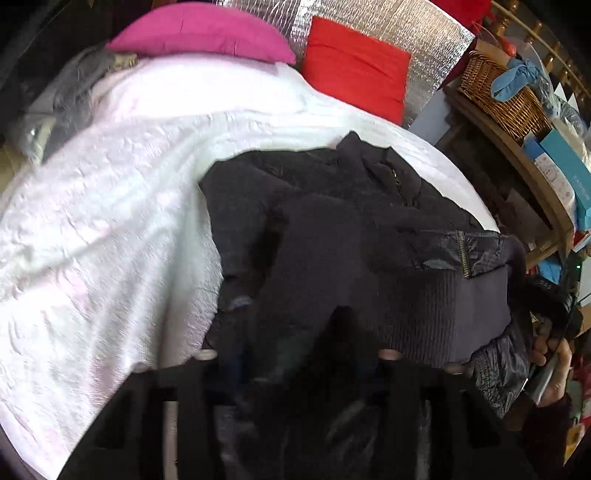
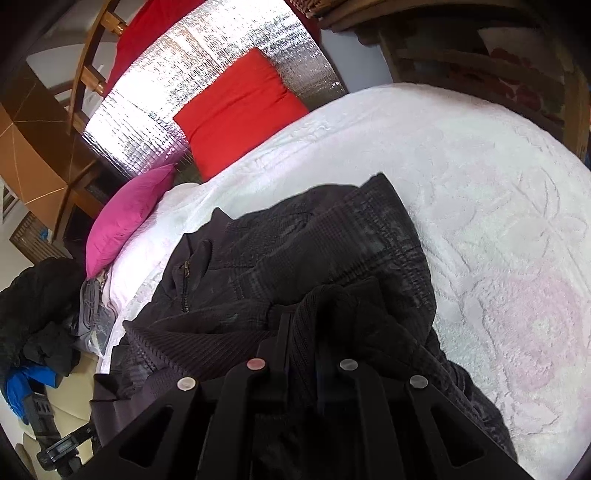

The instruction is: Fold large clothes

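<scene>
Two views show us one dark quilted jacket with a ribbed knit hem and brass zipper (image 1: 369,229), lying crumpled on a white embossed bedspread (image 1: 110,221).

From the left wrist camera, we see the jacket near the bed's right edge, its ribbed hem towards us. Our left gripper (image 1: 295,354) sits low over the dark cloth; its black fingers merge with the fabric in the blur, so we cannot tell whether they pinch it or stand free. At the far right a hand (image 1: 550,369) holds the other tool's handle beside the jacket. A pink cushion (image 1: 203,33) and a red cushion (image 1: 354,70) lean against a silver foil panel (image 1: 406,33) at the head of the bed, and a wicker basket (image 1: 506,99) stands on a wooden shelf to the right.

From the right wrist camera, our right gripper (image 2: 301,332) has its fingers drawn together on a fold of the jacket's ribbed hem, which bunches around the tips. The jacket spreads away from it across the bedspread, zipper to the left. Dark clothes (image 2: 37,306) are heaped beside the bed at left.
</scene>
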`<state>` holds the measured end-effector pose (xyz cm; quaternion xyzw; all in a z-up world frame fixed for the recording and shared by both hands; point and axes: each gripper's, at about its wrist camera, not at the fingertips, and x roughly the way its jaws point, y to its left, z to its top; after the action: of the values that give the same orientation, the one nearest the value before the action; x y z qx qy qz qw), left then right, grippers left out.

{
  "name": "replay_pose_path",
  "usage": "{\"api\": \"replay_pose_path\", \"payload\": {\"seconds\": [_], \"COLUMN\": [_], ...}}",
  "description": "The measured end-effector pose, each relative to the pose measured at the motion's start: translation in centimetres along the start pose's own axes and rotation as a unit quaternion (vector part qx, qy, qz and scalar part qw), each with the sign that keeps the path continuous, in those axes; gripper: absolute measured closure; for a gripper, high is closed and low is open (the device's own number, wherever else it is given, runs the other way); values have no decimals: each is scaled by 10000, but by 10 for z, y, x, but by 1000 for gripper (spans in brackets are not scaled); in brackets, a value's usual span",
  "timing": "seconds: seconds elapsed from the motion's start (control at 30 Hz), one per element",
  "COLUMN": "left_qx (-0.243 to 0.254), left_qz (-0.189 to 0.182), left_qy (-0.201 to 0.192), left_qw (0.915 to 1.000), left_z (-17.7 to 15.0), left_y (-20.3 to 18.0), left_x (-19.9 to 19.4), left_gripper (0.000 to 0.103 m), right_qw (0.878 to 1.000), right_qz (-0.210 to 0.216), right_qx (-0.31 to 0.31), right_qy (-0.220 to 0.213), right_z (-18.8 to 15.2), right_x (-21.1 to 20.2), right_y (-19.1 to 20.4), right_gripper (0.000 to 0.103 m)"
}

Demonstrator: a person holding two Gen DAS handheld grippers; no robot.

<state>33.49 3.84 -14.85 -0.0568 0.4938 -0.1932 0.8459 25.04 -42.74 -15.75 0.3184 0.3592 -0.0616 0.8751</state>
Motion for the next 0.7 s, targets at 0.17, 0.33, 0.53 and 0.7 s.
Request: {"api": "replay_pose_path", "payload": {"seconds": [0.17,0.33,0.53,0.7], "left_qx": [241,338,503,239], "left_qz": [-54,-51,656,963], "left_qy": [-660,-1338,-1850,-1918], "left_qw": [9975,9904,9793,9764], "left_z": [12,46,91,118], "left_y": [-9,-23,-46,-37], "left_x": [-33,-63,-58,-32], "left_gripper": [76,78,78,79], "right_qw": [9988,9946,9865,9827], "right_qz": [174,406,503,439], "right_qx": [-248,-222,-358,-569], "right_qy": [-397,-925,-1517,-1707], "right_z": [8,26,63,95], "right_x": [-25,-46,-52,-31], "right_y": [6,9,31,57], "right_gripper": [93,93,93,94]}}
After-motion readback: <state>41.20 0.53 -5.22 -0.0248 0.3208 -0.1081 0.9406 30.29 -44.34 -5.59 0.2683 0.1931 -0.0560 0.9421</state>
